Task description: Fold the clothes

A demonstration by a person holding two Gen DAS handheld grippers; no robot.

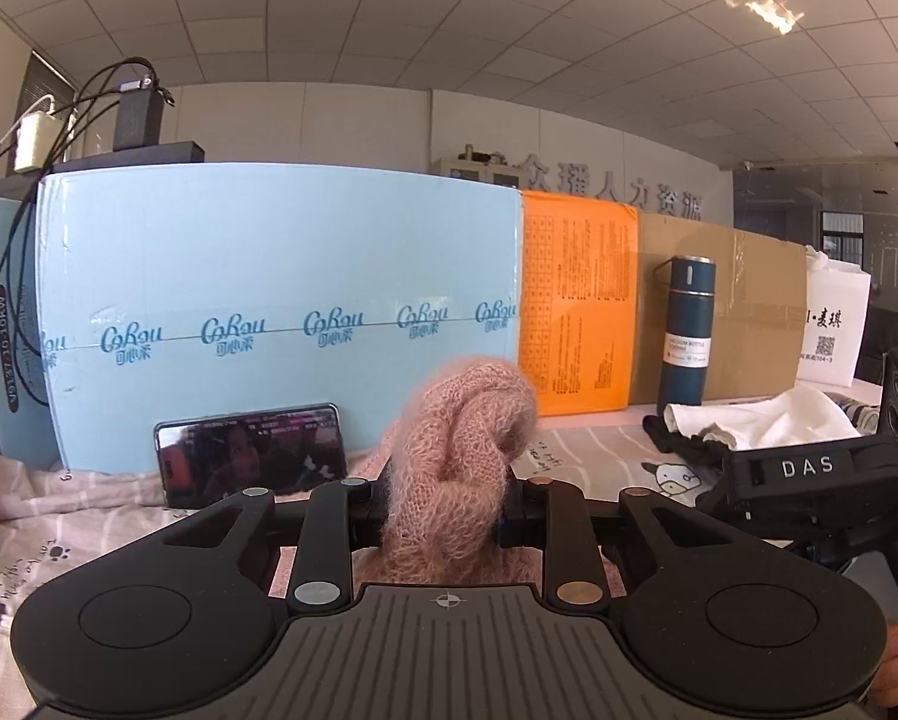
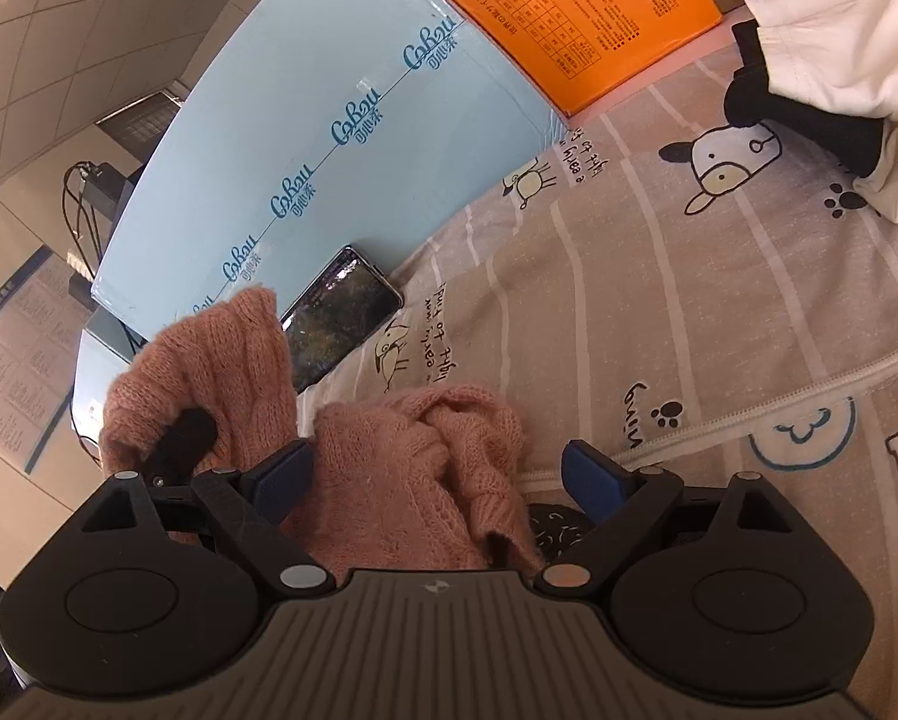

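Note:
A fuzzy pink knitted garment [image 1: 460, 456] is bunched up between the fingers of my left gripper [image 1: 446, 501], which is shut on it and holds it lifted. In the right wrist view the same pink knit [image 2: 413, 480] lies heaped on the patterned sheet [image 2: 688, 276], and one part of it rises at the left, pinched by the left gripper's black fingers [image 2: 182, 441]. My right gripper [image 2: 437, 477] is open, its blue-padded fingers on either side of the heap, just above it.
A phone [image 1: 251, 456] leans on a light blue carton [image 1: 281, 300]. An orange box [image 1: 580, 300], a brown carton and a dark blue bottle [image 1: 685, 336] stand behind. White and black clothes [image 2: 832, 60] lie at the far right. A white bag [image 1: 832, 318] stands beyond.

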